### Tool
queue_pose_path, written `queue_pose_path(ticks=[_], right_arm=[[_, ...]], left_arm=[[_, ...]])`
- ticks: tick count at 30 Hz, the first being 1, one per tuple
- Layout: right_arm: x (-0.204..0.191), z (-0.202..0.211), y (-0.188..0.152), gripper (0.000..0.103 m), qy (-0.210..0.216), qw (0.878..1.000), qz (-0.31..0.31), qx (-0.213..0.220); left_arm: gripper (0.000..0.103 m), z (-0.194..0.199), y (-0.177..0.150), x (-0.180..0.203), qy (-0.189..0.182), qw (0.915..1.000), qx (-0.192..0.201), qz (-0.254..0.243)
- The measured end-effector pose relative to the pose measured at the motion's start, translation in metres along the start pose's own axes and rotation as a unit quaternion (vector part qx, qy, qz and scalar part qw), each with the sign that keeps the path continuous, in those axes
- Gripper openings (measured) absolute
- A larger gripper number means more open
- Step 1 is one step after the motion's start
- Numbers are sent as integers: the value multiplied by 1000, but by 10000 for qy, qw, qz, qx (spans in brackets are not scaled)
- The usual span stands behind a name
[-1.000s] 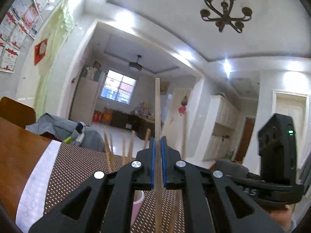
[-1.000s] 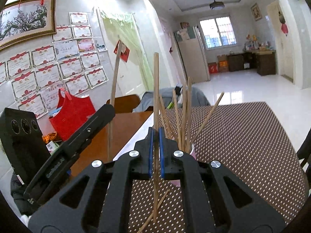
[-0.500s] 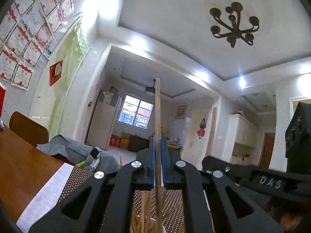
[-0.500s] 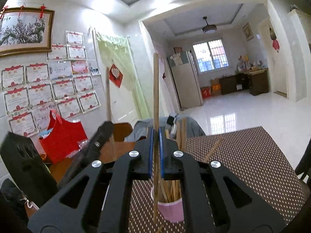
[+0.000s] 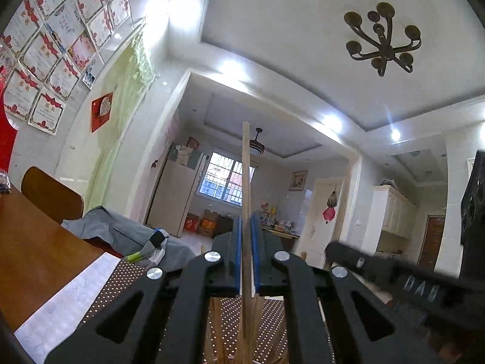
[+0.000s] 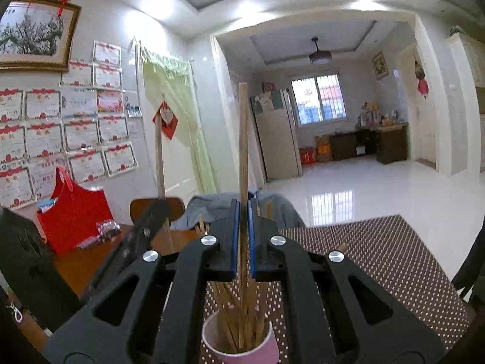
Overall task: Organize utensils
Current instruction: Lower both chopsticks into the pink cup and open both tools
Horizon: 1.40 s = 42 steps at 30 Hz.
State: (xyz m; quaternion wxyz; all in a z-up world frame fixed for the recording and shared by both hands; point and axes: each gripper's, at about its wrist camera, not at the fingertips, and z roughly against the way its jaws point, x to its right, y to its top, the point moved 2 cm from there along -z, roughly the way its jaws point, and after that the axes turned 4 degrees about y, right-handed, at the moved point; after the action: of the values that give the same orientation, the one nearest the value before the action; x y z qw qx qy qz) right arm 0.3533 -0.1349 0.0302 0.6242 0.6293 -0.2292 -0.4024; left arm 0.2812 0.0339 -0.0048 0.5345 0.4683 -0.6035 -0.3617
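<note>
Both grippers clamped one upright chopstick each: right gripper (image 6: 241, 236) on chopstick (image 6: 242, 139) over pink cup (image 6: 242, 350) at 6 o'clock, left gripper (image 5: 246, 251) on stick (image 5: 246, 176). Light, stiff, slick wood; likely best pinched mid-shaft.

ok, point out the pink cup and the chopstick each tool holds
pink cup (image 6: 241, 352): right wrist view, front rim
right chopstick (image 6: 242, 139): right wrist view, upper shaft
left chopstick (image 5: 246, 176): left wrist view, upper shaft

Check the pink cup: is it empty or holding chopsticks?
Holding chopsticks. The pink cup stands upright on the dotted mat with a bundle of wooden chopsticks leaning inside.
</note>
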Motion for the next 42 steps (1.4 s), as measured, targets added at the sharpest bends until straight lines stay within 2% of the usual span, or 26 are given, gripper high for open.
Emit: queue_pose_path(ticks=[9,16,23,29,39,40,42], right_arm=[[7,-6,-30,6,52,9990,24,-441],[17,-6,-41,6,24,9984,-52,-569],[25,-7,-54,6,49,9969,-153,-767],[25,-11,-61,6,61,9959,-188,-888],[27,-7,-65,6,45,9953,-269,-934],[27,-6,-65,6,41,9952,-278,-938],[26,-5,-66,6,18,9952,-269,-946]], left_arm=[[6,-7,-16,3,142,9998,-58,-95],[6,-7,-16,7,195,9995,26,-246],[6,-9,-17,4,316,9994,68,-103],[6,-10,-32,8,287,9989,-184,-309],[7,-4,-34,7,262,9967,-580,-499],[8,-4,-34,7,270,9960,-660,-539],[26,-3,-35,8,276,9954,-705,-586]])
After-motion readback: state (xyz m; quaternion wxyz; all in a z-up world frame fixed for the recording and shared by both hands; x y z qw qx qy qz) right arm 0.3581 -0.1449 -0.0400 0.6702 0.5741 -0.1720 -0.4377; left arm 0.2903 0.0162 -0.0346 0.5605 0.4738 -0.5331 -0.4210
